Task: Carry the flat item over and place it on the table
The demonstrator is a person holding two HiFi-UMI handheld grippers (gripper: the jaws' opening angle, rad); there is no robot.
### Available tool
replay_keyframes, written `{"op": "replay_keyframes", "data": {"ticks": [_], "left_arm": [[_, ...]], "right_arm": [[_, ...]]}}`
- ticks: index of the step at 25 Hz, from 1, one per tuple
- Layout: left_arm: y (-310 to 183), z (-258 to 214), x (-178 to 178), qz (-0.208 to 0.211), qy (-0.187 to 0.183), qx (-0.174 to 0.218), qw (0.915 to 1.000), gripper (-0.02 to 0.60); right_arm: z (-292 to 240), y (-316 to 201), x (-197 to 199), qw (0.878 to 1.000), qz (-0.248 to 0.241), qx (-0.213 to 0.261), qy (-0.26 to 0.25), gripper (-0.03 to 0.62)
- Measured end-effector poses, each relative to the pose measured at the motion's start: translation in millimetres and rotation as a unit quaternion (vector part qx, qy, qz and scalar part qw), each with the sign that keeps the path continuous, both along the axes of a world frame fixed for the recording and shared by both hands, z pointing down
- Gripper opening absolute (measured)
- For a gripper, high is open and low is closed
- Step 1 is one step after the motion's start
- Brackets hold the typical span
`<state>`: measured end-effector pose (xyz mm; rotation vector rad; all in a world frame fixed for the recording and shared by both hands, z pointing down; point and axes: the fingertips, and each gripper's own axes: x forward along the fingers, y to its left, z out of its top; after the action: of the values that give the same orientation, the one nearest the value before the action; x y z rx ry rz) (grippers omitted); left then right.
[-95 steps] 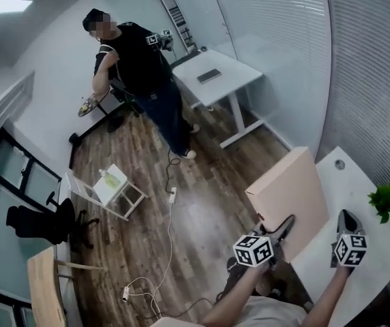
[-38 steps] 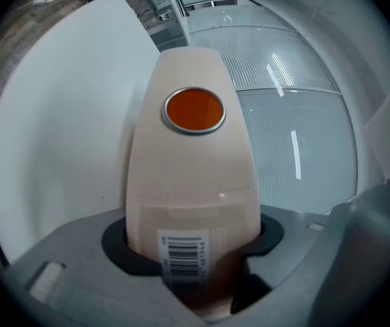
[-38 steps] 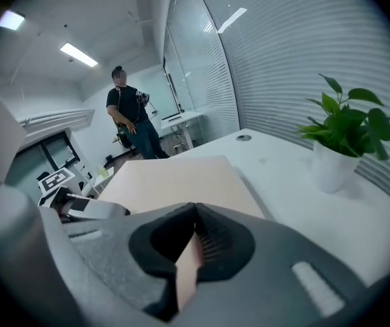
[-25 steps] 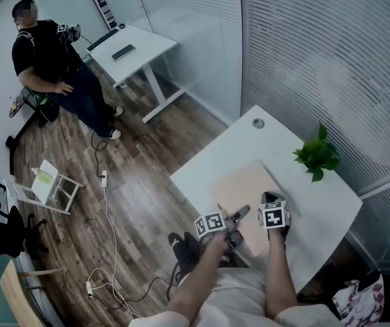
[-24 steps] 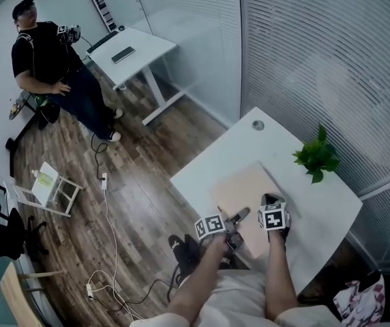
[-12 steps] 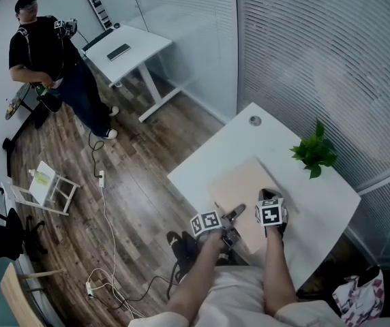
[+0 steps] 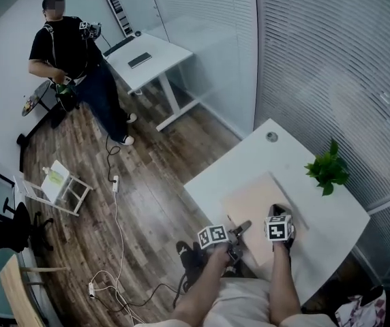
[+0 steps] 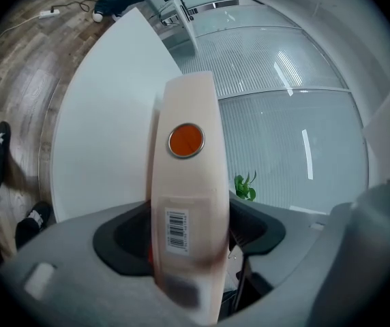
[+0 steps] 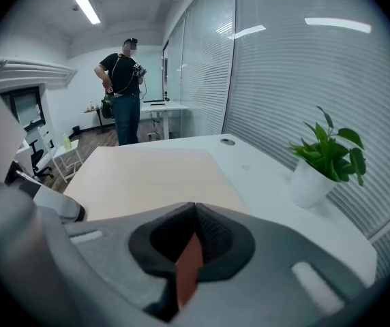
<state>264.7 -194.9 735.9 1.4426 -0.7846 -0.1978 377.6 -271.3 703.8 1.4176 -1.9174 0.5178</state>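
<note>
One flat board (image 7: pixel 260 206); one potted plant (image 7: pixel 328 172); two tables (image 7: pixel 243 169); two grippers (image 7: pixel 241 228)

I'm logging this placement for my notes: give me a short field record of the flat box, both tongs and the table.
flat box: lying flat on the white table
left tongs: jaws opening, box edge between them
right tongs: shut, nothing between them, at the box's near end
also on table: potted plant, apart from the box
</note>
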Motion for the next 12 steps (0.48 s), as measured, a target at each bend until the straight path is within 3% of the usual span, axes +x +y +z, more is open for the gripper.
{"op": "replay_keyframes", "data": {"ticks": [12], "left_arm": [[11.9,-7.5,-30.0,0.004,-0.039,0.002,0.9992,0.322]], "right_arm": [[-9.0,3.7,-11.1,1.0,0.011,0.009,0.0,0.002]]}}
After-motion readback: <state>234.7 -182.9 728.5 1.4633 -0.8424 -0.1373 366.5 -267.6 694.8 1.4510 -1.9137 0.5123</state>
